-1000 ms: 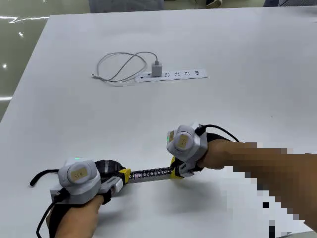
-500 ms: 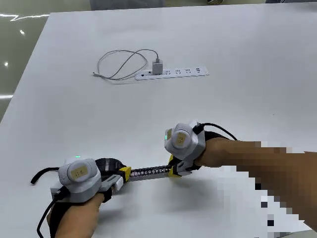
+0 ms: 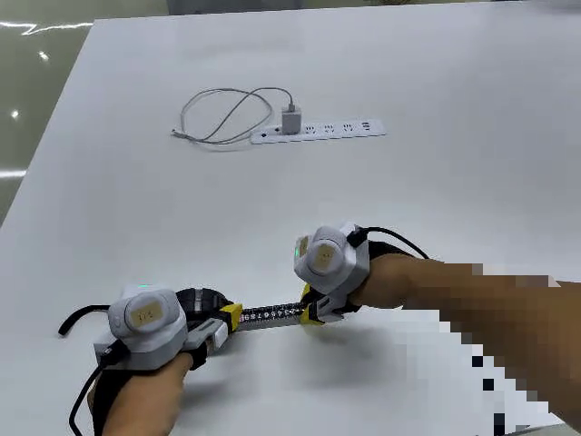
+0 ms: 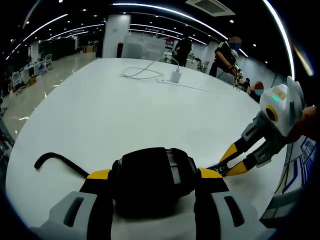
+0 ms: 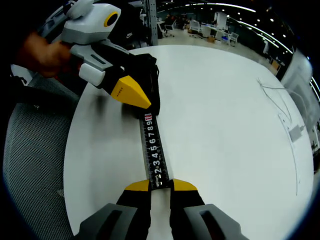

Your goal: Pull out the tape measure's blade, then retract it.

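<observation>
Black tape measure (image 4: 150, 186) between left gripper (image 4: 154, 174) jaws; blade end (image 5: 157, 176) in right gripper (image 5: 161, 186)

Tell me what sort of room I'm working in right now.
Probably a big open-plan office or lab: a wide white table with a power strip, long ceiling strip lights, and rows of desks behind.

- Head view: bright, even light from above. The white table (image 3: 436, 109) is nearly washed out and bears only faint, soft shadows.
- Glare streaks mark the glossy floor (image 3: 23, 100) at upper left.
- Both gripper views bulge strongly toward the edges; ceiling light strips (image 4: 160, 8) bend into arcs.
- Left gripper view: the close black case (image 4: 152, 180) is dark and slightly soft.
- Right gripper view: the blade (image 5: 152, 150) numbers read sharp.
</observation>
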### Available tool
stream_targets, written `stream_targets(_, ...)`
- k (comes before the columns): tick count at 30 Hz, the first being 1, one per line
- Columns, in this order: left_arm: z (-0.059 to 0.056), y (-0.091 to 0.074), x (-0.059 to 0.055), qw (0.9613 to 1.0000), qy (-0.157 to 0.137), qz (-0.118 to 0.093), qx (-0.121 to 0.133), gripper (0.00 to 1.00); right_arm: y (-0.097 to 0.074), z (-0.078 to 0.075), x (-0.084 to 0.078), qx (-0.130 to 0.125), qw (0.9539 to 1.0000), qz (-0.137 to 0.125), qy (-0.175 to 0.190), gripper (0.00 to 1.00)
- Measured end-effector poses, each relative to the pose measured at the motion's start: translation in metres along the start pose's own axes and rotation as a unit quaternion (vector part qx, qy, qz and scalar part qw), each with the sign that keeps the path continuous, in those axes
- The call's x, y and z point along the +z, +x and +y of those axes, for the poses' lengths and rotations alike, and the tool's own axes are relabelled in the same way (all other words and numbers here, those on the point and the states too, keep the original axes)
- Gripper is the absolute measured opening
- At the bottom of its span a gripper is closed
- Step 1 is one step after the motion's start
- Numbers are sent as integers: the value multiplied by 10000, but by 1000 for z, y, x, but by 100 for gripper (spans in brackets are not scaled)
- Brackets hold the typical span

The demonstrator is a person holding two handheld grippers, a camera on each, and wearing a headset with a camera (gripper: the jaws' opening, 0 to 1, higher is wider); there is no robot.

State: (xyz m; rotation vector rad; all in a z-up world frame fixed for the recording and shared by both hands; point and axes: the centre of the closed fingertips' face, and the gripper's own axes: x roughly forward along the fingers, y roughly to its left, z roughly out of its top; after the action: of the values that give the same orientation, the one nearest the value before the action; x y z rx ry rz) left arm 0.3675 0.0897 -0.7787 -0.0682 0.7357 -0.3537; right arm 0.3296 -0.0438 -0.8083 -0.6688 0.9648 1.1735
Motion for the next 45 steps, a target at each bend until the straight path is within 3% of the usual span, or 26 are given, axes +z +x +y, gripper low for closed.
stream_targets(45, 1, 0, 0, 10000, -36, -3, -10, 61, 11, 4, 22, 51, 9996, -283, -32, 10)
